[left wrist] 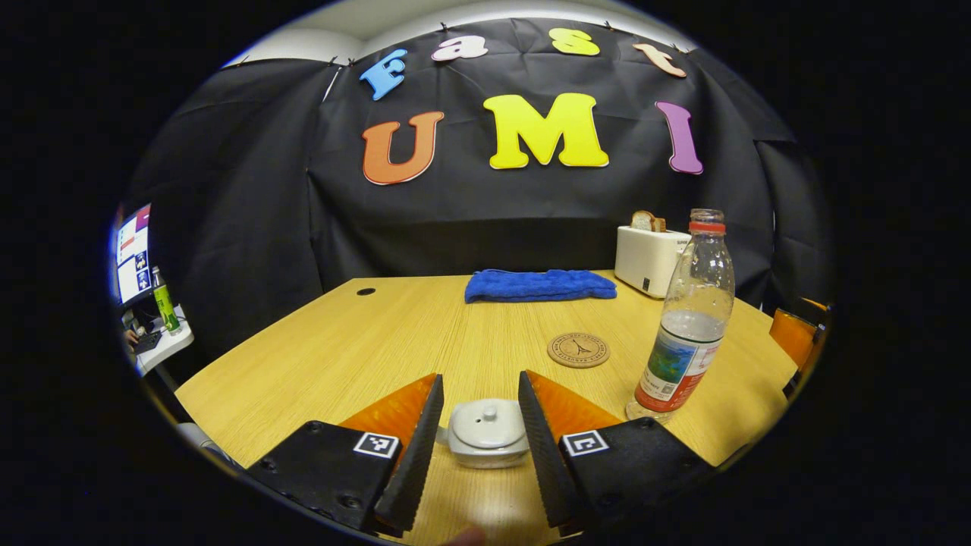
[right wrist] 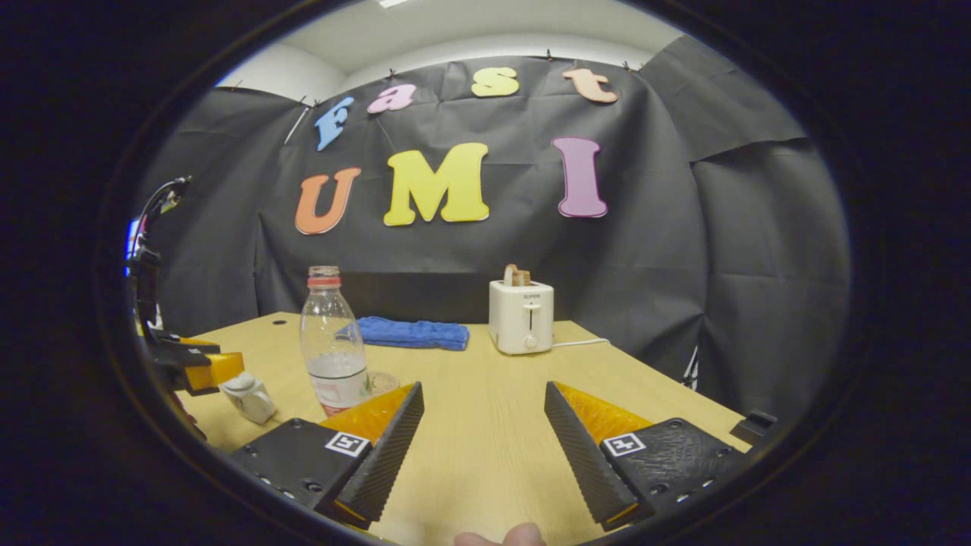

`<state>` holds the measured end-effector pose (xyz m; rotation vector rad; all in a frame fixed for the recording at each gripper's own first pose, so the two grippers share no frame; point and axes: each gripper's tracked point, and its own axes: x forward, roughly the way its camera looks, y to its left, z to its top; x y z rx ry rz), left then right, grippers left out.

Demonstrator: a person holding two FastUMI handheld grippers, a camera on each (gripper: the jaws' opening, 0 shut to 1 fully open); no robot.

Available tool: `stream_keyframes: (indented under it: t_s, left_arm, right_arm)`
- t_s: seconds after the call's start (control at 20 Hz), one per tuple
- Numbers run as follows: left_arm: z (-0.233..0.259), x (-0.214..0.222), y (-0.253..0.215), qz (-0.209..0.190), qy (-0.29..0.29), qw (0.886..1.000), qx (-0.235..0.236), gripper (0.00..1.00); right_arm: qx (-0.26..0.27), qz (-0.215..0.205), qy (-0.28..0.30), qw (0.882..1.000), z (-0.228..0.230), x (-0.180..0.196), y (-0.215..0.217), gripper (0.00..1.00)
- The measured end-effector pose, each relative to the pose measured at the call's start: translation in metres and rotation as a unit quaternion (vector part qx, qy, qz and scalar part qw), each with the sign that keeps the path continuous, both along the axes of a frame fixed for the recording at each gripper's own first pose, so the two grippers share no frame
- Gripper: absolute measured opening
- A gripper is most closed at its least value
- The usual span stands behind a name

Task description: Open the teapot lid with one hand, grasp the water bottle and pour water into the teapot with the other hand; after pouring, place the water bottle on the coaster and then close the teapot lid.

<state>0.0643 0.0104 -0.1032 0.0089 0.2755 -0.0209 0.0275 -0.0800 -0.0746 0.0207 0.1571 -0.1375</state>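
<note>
A small white teapot (left wrist: 485, 434) with its knobbed lid (left wrist: 490, 415) on sits on the wooden table (left wrist: 364, 349). My left gripper (left wrist: 479, 379) is open, one finger on each side of the pot, not pressing it. A clear water bottle (left wrist: 686, 326), partly filled, stands upright to the right. The round cork coaster (left wrist: 578, 350) lies beyond the pot. In the right gripper view, my right gripper (right wrist: 482, 409) is open over bare table with nothing between its fingers. The bottle (right wrist: 331, 356), teapot (right wrist: 249, 396) and left gripper (right wrist: 190, 364) are to its left.
A folded blue towel (left wrist: 538, 286) lies at the back of the table. A white toaster (left wrist: 648, 258) holding bread stands at the back right, its cord (right wrist: 580, 343) trailing right. A side desk with a monitor (left wrist: 133, 254) and a green bottle (left wrist: 163, 299) is far left.
</note>
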Motion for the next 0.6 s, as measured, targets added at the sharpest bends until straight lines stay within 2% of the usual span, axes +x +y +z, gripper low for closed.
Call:
stream_keyframes:
  t_s: [0.05, 0.2, 0.25, 0.3, 0.55, 0.6]
  left_arm:
    - [-0.003, 0.001, -0.002, -0.002, 0.005, 1.000, 0.002, 0.62]
    - [-0.012, 0.002, -0.006, -0.007, 0.019, 1.000, 0.004, 0.49]
    - [-0.014, 0.002, -0.007, -0.007, 0.023, 1.000, 0.005, 0.52]
    - [-0.012, 0.002, -0.007, -0.009, 0.017, 1.000, 0.006, 0.45]
    - [-0.012, 0.004, -0.002, 0.000, 0.015, 1.000, 0.001, 0.35]
    - [-0.012, 0.004, -0.001, 0.000, 0.014, 1.000, -0.006, 0.20]
  right_arm:
    - [-0.001, 0.000, 0.000, 1.000, 0.000, 0.001, 0.000, 0.96]
    - [-0.007, 0.003, -0.004, 1.000, 0.003, 0.001, 0.001, 0.95]
    - [-0.009, 0.003, -0.005, 1.000, 0.004, 0.001, 0.002, 0.95]
    - [-0.009, 0.005, -0.006, 1.000, 0.004, 0.001, 0.004, 0.96]
    - [-0.005, 0.029, -0.009, 1.000, 0.007, -0.003, 0.020, 0.96]
    - [-0.004, 0.038, -0.013, 0.999, 0.009, -0.004, 0.026, 0.96]
